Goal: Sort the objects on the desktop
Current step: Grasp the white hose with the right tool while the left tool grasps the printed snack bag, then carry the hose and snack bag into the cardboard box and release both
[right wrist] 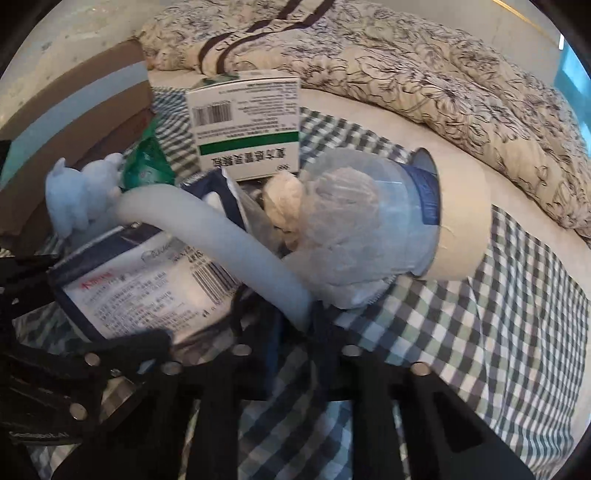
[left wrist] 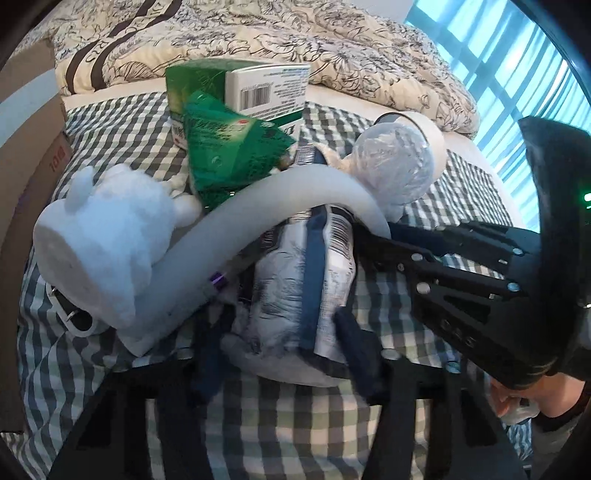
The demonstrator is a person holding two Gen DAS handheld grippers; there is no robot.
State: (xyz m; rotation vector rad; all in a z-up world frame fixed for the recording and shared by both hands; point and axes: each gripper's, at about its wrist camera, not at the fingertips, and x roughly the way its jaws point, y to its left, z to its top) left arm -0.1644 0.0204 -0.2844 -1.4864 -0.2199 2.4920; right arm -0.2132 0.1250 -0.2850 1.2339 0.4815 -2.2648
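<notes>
L gripper (left wrist: pixel 284 354) on pouch (left wrist: pixel 295 280) (long axis twd pile).

A floral quilt (left wrist: pixel 280 40) lies behind the checked cloth (left wrist: pixel 288 417); a cardboard box (left wrist: pixel 29 147) stands alongside.

A bed (left wrist: pixel 480 162) is covered by a green-and-white checked cloth (left wrist: pixel 288 435). A cream quilt (left wrist: pixel 295 33) with a dark floral print is heaped at its far side. Daylight is admitted through a window (left wrist: pixel 509 70) at right. A brown cardboard box (left wrist: pixel 26 147) is seen at left.
</notes>
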